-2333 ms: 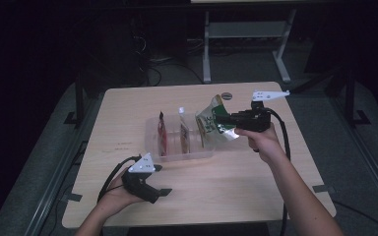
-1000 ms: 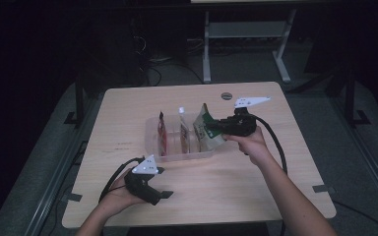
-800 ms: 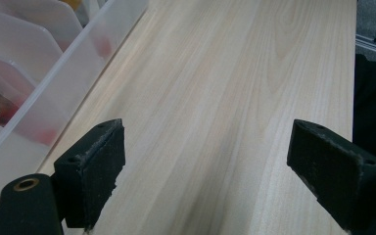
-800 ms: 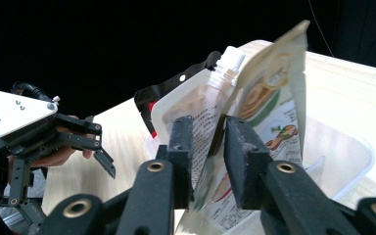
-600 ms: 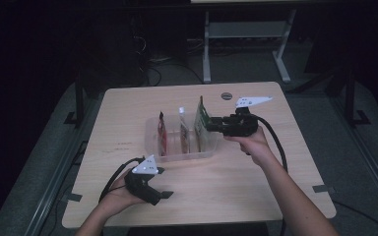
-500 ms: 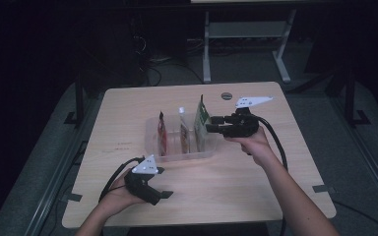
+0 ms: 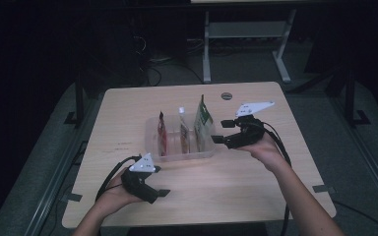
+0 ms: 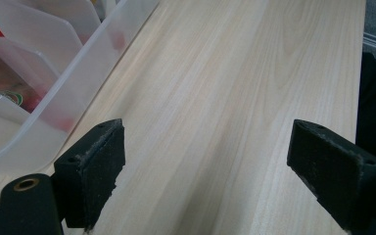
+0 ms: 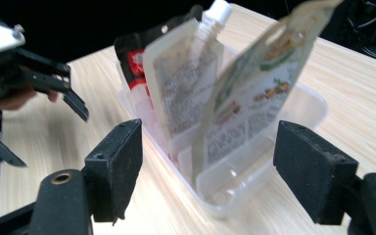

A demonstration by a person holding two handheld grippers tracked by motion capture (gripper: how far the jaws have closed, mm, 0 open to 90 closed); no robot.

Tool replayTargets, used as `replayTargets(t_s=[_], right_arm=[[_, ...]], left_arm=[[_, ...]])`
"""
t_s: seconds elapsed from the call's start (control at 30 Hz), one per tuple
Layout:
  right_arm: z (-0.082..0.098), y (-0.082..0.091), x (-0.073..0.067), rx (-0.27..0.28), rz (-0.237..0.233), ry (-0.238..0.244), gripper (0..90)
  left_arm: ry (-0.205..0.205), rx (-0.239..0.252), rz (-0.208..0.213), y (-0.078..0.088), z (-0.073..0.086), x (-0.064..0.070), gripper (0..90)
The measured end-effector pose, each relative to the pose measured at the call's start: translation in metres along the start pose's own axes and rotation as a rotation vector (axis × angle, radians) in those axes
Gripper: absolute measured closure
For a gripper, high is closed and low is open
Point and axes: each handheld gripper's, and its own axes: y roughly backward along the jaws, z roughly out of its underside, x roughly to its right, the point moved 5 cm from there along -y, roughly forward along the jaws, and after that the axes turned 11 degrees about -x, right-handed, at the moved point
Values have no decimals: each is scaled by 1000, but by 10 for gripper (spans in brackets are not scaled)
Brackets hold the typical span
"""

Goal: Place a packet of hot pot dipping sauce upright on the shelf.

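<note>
A: Where is the green pouch [image 7: 203, 119]?

B: Upright in the clear bin [image 7: 203, 153] on the table [image 7: 256, 177], in the slot at the bin's right end as the high view shows it. Its top tilts a little in the right gripper view, and it leans on a divider.

A: Is the right gripper [image 7: 218, 139] holding it?

B: No. Its fingers have just been opening and now stand wide apart, just beside the bin's right end. In its own view the pouch [image 9: 254, 93] stands between the two pads, farther off, and neither pad touches it.

A: What else is in the bin?

B: A white spouted pouch [image 7: 183, 132] in the middle slot and a red packet [image 7: 161, 135] in the left one, both upright.

A: And the left gripper [image 7: 163, 192]?

B: It rests low on the table near the front edge, held in the left hand [image 7: 112, 192], well apart from the pouches. Its fingers are spread wide with bare wood between them; a corner of the bin [image 8: 54, 103] shows at the left of its view
</note>
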Motion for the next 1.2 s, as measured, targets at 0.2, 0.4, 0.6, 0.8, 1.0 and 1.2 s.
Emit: replayTargets(t_s=[0.2,0.4,0.6,0.8,1.0,1.2], right_arm=[[12,7,2,-18,22,-5,243],[29,16,0,-5,45,0,243],[51,24,3,-16,77,-12,229],[73,33,4,-21,115,-21,210],[96,41,1,-42,140,-22,198],[118,45,-1,-59,156,-47,188]], left_arm=[[2,4,-4,4,0,0,138],[12,7,-9,8,1,-3,138],[38,14,-17,15,8,-7,138],[60,6,-34,21,20,-9,139],[95,-11,-57,27,40,-11,140],[121,-31,-93,31,60,-14,140]])
